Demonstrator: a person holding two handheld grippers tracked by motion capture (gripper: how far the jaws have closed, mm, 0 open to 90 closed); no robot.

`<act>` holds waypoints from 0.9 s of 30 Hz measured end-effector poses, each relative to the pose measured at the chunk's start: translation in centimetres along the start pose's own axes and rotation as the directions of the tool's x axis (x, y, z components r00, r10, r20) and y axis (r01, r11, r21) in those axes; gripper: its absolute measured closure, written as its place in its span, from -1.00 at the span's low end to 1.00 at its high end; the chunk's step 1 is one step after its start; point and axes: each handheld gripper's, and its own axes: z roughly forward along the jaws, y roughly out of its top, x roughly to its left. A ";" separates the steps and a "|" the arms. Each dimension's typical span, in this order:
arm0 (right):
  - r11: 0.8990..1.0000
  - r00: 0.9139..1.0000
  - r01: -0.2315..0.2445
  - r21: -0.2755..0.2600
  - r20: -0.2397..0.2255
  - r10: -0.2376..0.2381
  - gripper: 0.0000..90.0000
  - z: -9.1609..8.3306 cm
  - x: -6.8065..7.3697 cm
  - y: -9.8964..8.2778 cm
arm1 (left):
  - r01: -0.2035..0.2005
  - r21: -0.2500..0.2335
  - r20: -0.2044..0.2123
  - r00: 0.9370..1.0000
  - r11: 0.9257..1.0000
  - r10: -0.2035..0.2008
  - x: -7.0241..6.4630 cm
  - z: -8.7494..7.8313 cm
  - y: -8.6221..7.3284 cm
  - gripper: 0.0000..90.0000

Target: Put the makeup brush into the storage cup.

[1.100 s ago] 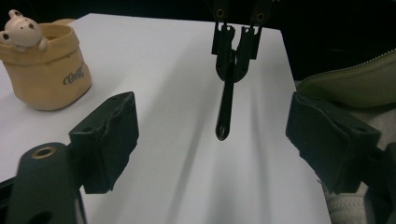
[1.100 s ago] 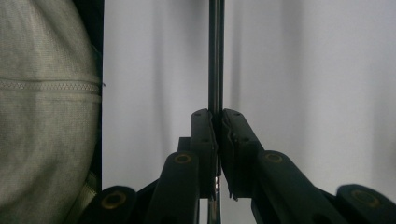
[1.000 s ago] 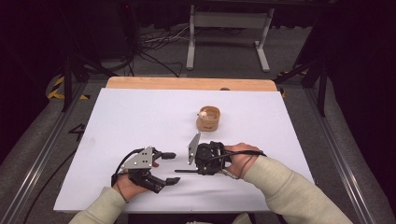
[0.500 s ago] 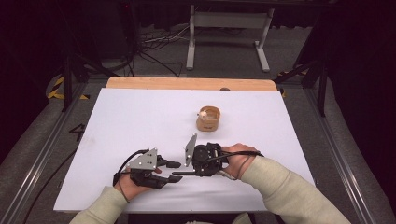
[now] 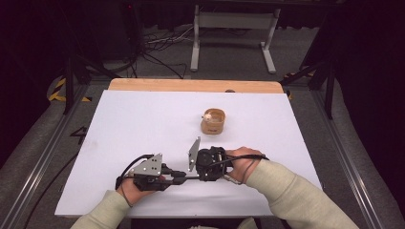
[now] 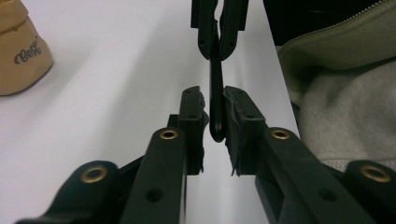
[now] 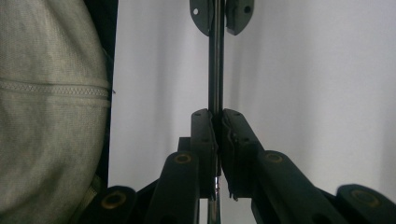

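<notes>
A thin black utensil handle (image 5: 187, 178) is held level just above the white table top (image 5: 143, 124), between the two grippers, which face each other near the front edge. My right gripper (image 5: 196, 177) is shut on it; in the right gripper view the jaws (image 7: 217, 116) press on the strip (image 7: 215, 70) from both sides. My left gripper (image 5: 179, 177) has come in from the left. Its jaws (image 6: 214, 100) straddle the handle's rounded end (image 6: 215, 93), with a small gap on each side. A small tan cup (image 5: 213, 120) stands behind them.
The tan cup (image 6: 18, 51) with dark lettering lies off to the left in the left gripper view. A pale sleeve (image 7: 46, 116) is close beside the right gripper. A wooden strip (image 5: 191, 85) edges the table's far side, with stands and cables on the floor beyond.
My left gripper has moved right and toward the front edge, bringing its jaws around the free end of the handle. The right gripper has shifted slightly forward with the handle.
</notes>
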 end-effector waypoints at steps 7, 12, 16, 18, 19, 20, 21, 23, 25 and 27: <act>1.000 1.000 0.003 0.008 -0.002 -0.003 0.86 0.1 0.1 0.0 | -0.010 0.017 0.012 1.000 1.000 0.010 -0.1 0.1 0.0 0.83; 1.000 1.000 0.006 0.001 -0.002 -0.006 0.85 0.2 0.1 -0.1 | -0.015 0.021 0.016 1.000 1.000 0.015 -0.2 0.1 0.1 0.84; 1.000 1.000 0.002 -0.011 -0.002 -0.002 0.81 0.1 0.1 -0.2 | -0.013 0.018 0.011 1.000 1.000 0.013 -0.2 0.0 0.1 0.85; 0.999 1.000 0.003 -0.034 0.001 -0.002 0.74 0.1 0.0 -0.4 | -0.005 0.013 0.006 1.000 1.000 0.005 -0.1 -0.2 0.0 0.85; 0.999 1.000 -0.004 -0.039 0.002 0.004 0.70 0.0 0.1 -0.4 | 0.000 0.007 0.007 1.000 1.000 0.000 -0.1 -0.2 0.0 0.85; 0.998 1.000 0.012 -0.059 0.007 -0.012 0.65 -0.1 0.1 -0.6 | 0.002 0.004 0.007 1.000 1.000 -0.002 0.0 -0.3 0.0 0.85; 0.997 1.000 0.011 -0.072 0.010 -0.010 0.62 -0.2 0.2 -0.7 | -0.002 0.000 0.003 1.000 1.000 0.002 0.0 -0.4 0.0 0.85; 0.995 1.000 0.020 -0.103 0.024 -0.018 0.55 -0.4 0.2 -1.1 | 0.003 -0.005 0.001 1.000 1.000 -0.003 0.0 -0.5 -0.1 0.85; 0.991 1.000 0.016 -0.134 0.028 -0.012 0.51 -0.6 0.1 -1.6 | 0.004 -0.008 0.001 1.000 1.000 -0.004 0.0 -0.5 -0.1 0.85; 0.987 0.999 0.007 -0.163 0.034 -0.001 0.47 -0.7 0.1 -2.1 | 0.004 -0.007 0.003 1.000 1.000 -0.004 0.1 -0.5 -0.1 0.85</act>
